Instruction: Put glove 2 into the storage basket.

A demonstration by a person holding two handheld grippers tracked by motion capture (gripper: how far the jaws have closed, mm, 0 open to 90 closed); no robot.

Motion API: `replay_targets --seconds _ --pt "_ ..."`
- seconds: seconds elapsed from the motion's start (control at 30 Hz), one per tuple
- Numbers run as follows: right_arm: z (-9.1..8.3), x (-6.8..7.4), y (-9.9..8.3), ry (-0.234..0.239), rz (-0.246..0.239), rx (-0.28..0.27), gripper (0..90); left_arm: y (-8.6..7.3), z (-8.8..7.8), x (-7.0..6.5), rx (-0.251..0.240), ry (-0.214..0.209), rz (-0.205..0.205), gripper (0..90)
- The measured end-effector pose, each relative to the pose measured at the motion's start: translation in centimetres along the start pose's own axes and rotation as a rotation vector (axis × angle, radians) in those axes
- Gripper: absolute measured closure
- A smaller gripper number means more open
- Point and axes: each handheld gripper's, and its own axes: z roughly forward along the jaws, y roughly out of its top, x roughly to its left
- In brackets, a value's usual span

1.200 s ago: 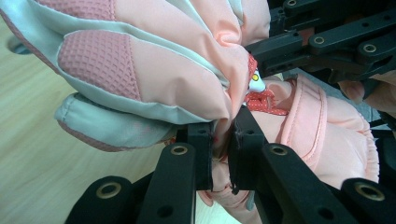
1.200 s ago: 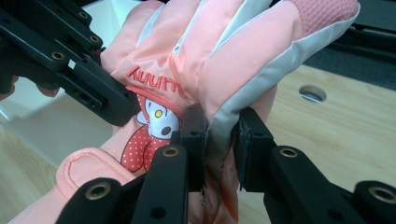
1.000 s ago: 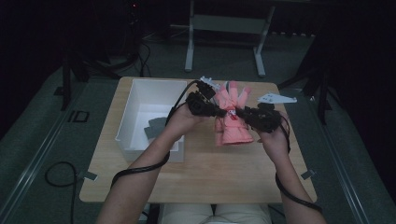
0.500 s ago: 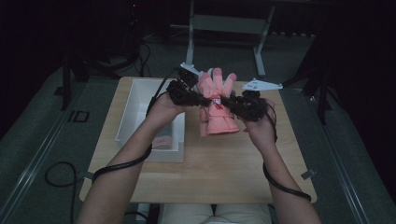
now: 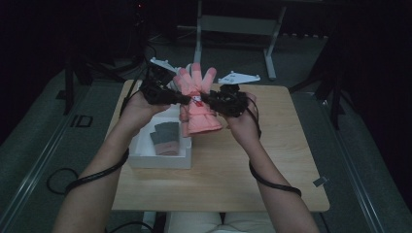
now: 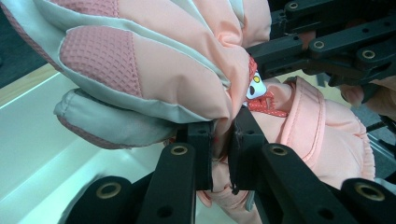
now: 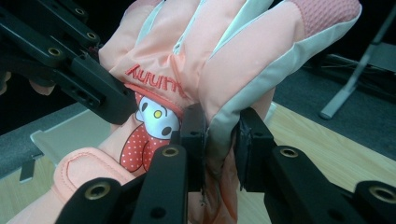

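while its two black jaws pinch a fold of the pink glove [image 6: 154,74], the left gripper [image 5: 180,98] meets it from the left side, and the right gripper [image 5: 205,99] is clamped on the same glove from the opposite side. held between them above the wooden table [image 5: 233,170], the glove stands fingers-up, a cartoon patch on its back. below the left hand [image 5: 138,104] a white bin [image 5: 160,158] on the table holds a dark grey folded item [image 5: 165,138].
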Motion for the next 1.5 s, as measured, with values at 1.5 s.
replay_targets --seconds 1.5 --pt "14.3 4.5 -4.7 -0.041 -0.025 0.368 74.1 -10.2 6.1 8.8 0.249 0.046 -0.204 80.7"
